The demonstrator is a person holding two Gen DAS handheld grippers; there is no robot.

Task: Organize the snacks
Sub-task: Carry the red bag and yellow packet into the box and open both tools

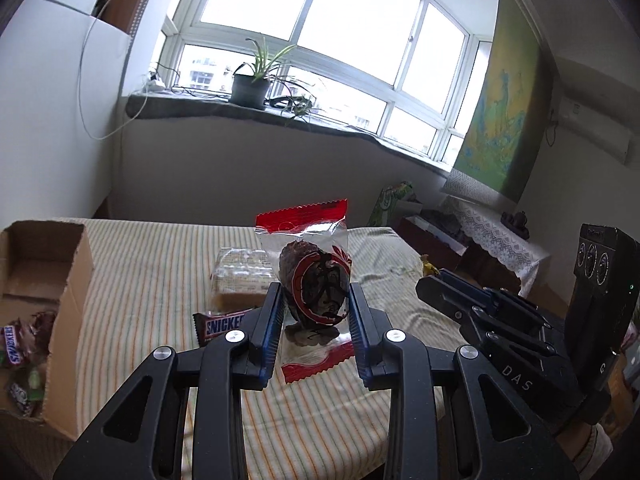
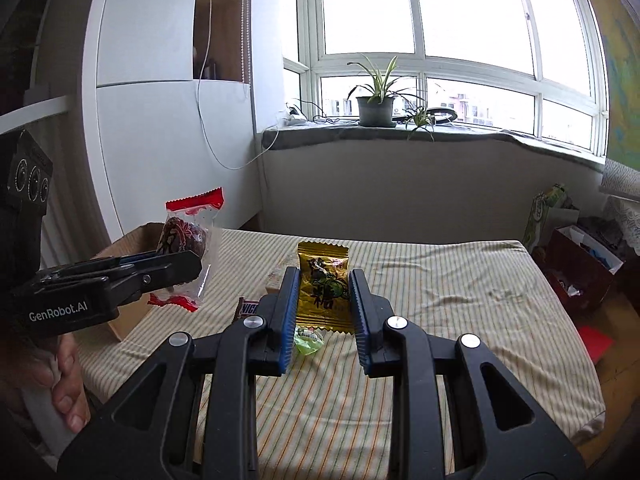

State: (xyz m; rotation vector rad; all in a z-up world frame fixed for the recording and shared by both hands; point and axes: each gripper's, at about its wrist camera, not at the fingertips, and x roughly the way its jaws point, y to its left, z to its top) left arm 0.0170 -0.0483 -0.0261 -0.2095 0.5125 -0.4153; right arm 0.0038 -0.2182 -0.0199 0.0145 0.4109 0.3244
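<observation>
My left gripper (image 1: 315, 292) is shut on a red-and-clear packet with a dark round snack (image 1: 316, 280) and holds it above the striped table; the packet also shows in the right wrist view (image 2: 185, 240). My right gripper (image 2: 324, 280) is shut on a gold snack packet (image 2: 325, 286), lifted above the table. A Snickers bar (image 1: 222, 326) and a clear-wrapped cake (image 1: 242, 276) lie on the table behind the left gripper. A small green candy (image 2: 307, 337) lies under the gold packet.
An open cardboard box (image 1: 70, 280) with Snickers and other candies (image 1: 18, 344) stands at the table's left edge. The striped tablecloth (image 2: 460, 300) covers the table. Bags and a red box (image 2: 576, 264) sit on the floor at the right. A window sill with plants is behind.
</observation>
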